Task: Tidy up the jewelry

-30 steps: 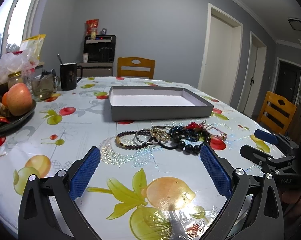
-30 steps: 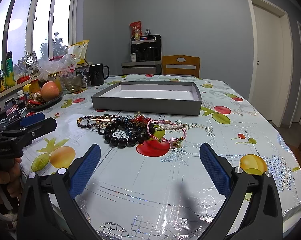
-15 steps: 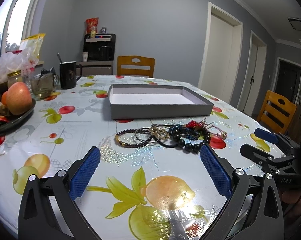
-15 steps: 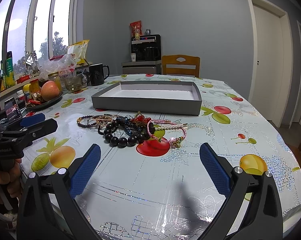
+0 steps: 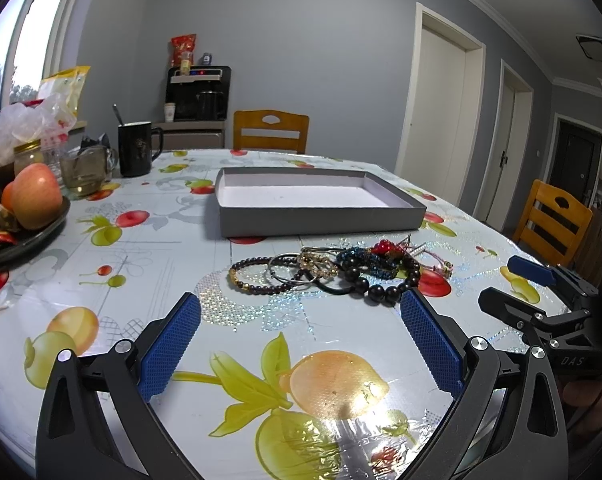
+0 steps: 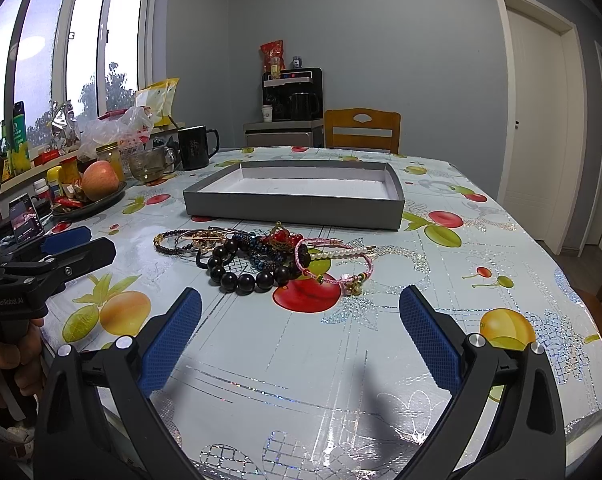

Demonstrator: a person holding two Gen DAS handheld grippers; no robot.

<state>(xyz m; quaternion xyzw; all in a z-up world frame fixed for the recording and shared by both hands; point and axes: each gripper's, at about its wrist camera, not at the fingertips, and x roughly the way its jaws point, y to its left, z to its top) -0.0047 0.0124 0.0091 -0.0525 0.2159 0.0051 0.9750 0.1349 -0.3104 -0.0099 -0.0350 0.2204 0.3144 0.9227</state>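
A tangled pile of bracelets (image 5: 333,270) lies on the fruit-print tablecloth in front of a shallow grey box (image 5: 317,216) with a white inside, which holds nothing. The pile also shows in the right wrist view (image 6: 261,258), with a pink cord bracelet (image 6: 337,264) on its right side and the grey box (image 6: 293,204) behind it. My left gripper (image 5: 301,332) is open and empty, a short way in front of the pile. My right gripper (image 6: 301,328) is open and empty, also in front of the pile.
A dark plate of fruit with an apple (image 5: 35,196), a glass cup (image 5: 85,170), a black mug (image 5: 135,154) and jars stand at the table's left. Wooden chairs stand at the far side (image 5: 271,130) and the right (image 5: 549,220).
The left wrist view has shifted slightly, so the fruit plate and pile sit a little differently. The right gripper and the jewelry have not moved.
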